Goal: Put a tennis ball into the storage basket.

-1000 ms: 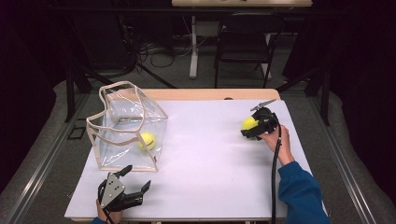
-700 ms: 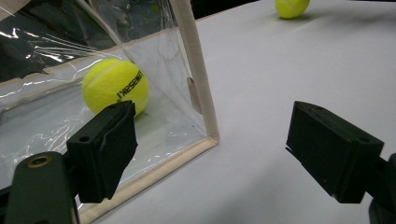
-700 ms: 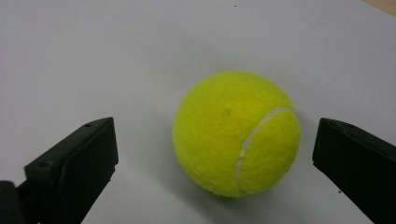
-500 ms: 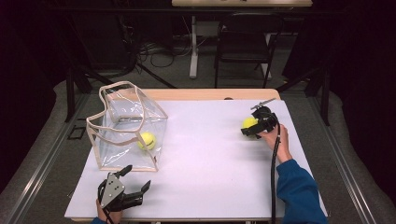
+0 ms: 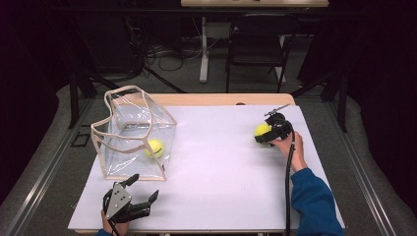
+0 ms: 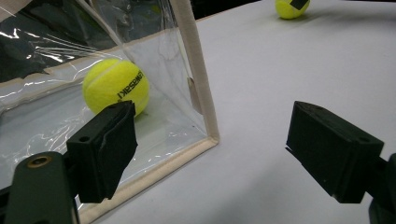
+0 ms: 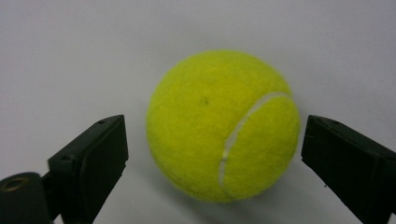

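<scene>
A yellow tennis ball [image 7: 219, 126] rests on the white table at the right. My right gripper [image 7: 215, 154] straddles it. Its jaws have just been closing, and a narrow gap still shows on each side of the ball. In the high view that gripper [image 5: 263, 133] and ball [image 5: 262, 130] sit near the table's right edge. A second tennis ball [image 6: 116, 86] lies inside a clear plastic bag [image 5: 133, 132] with beige trim at the left. My left gripper [image 5: 146, 186] stands open and holds nothing at the bag's near corner [image 6: 205, 135], close to the front edge.
The white table top [image 5: 221, 167] stretches bare between the bag and the right-hand ball. The bag's beige handles [image 5: 123, 93] stand up above its open top. A dark chair [image 5: 255, 44] and cables lie on the floor beyond the far edge.
</scene>
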`<state>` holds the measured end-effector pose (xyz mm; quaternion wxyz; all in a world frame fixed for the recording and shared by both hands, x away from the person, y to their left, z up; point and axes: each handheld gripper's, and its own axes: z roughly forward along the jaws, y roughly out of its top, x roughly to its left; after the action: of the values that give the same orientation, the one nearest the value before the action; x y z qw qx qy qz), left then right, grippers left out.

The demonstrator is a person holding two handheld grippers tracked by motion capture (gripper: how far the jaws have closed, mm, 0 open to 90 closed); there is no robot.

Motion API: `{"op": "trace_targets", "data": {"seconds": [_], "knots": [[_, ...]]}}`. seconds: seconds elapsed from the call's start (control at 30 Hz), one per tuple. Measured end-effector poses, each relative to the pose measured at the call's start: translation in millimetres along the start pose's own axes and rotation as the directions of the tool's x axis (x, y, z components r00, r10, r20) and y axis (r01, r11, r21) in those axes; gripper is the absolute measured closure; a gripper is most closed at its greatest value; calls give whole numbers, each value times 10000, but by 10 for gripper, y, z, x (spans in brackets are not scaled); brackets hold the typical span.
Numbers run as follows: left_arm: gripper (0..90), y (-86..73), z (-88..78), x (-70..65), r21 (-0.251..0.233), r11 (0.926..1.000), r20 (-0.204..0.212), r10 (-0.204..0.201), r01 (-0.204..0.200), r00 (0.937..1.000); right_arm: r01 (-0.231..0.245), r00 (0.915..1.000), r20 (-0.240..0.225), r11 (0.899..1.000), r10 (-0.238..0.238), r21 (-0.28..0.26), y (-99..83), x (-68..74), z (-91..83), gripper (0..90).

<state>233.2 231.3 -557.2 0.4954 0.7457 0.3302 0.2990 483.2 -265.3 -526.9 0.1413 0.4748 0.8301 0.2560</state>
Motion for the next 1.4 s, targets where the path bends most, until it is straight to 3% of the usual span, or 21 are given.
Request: {"op": "trace_targets", "data": {"seconds": [0.43, 0.93, 1.4], "knots": [[162, 2, 1, -1, 27, 10000, 15, 54, -54, 10000, -103, 9999, 118, 9997, 101, 200, -13, -9, 43, 241], [162, 1, -2, -3, 34, 10000, -7, 31, -31, 10000, -138, 9999, 72, 9999, 138, 12, -20, -18, 12, 261], [162, 2, -3, -3, 31, 10000, -1, 63, -63, 10000, 14, 9999, 127, 9999, -12, -166, -38, 14, -171, 263]]}}
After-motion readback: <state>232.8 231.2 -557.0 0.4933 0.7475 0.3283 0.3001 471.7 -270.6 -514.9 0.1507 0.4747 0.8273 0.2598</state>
